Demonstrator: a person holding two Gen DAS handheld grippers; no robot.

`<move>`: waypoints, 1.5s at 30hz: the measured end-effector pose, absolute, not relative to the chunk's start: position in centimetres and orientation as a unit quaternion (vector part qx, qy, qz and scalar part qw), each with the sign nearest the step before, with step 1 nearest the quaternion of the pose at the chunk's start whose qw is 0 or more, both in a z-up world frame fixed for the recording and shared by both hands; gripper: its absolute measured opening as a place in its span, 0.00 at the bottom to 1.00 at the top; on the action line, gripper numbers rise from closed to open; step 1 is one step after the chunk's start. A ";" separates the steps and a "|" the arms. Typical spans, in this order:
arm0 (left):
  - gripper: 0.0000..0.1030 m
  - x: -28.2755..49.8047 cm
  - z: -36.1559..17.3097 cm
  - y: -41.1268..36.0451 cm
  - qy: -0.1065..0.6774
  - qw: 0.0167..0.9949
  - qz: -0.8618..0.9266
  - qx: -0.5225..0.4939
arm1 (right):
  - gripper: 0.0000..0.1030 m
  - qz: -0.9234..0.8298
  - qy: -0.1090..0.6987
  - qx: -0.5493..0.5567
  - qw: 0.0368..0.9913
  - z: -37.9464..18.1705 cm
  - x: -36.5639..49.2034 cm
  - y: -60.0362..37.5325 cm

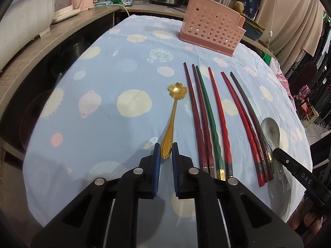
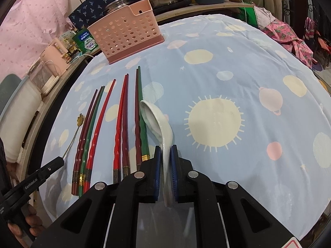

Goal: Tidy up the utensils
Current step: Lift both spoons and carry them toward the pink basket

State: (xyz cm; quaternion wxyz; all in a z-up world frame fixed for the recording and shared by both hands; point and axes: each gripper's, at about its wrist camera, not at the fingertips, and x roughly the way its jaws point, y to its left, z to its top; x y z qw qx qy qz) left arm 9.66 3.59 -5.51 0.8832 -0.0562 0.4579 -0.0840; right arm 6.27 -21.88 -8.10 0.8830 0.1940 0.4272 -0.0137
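A gold flower-bowled spoon point(image 1: 172, 119) lies on the blue patterned tablecloth point(image 1: 107, 78), left of several red, maroon and green chopsticks point(image 1: 209, 115) laid in a row. My left gripper point(image 1: 166, 145) has its blue pads closed against the end of the gold spoon's handle. A white ceramic spoon point(image 2: 154, 119) lies right of the chopsticks point(image 2: 122, 124). Its handle is clamped between the pads of my right gripper point(image 2: 165, 147), which is shut on it. The pink perforated utensil holder point(image 1: 213, 35) stands upright at the far side of the table.
Pots, a rice cooker and a blue bowl crowd the shelf behind the holder point(image 2: 124, 35). A wooden counter point(image 1: 41, 47) with pink appliances runs along the left. Bare tablecloth point(image 2: 248, 103) spreads to the right of the ceramic spoon. Clothes hang at the far right.
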 end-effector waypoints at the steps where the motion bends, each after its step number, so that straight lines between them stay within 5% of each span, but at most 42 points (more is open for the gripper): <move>1: 0.10 9.6 -5.1 3.7 0.455 0.885 -0.083 -0.056 | 0.08 -0.013 0.426 0.195 0.884 -7.9 6.1 -21.9; 23: 0.09 11.8 4.0 5.0 0.351 0.933 -0.066 -0.050 | 0.08 -0.016 0.369 0.179 0.912 -2.2 6.1 -22.7; 45: 0.09 9.8 3.5 3.8 0.365 0.926 -0.085 -0.051 | 0.16 -0.020 0.452 0.216 0.865 -8.1 2.4 -23.6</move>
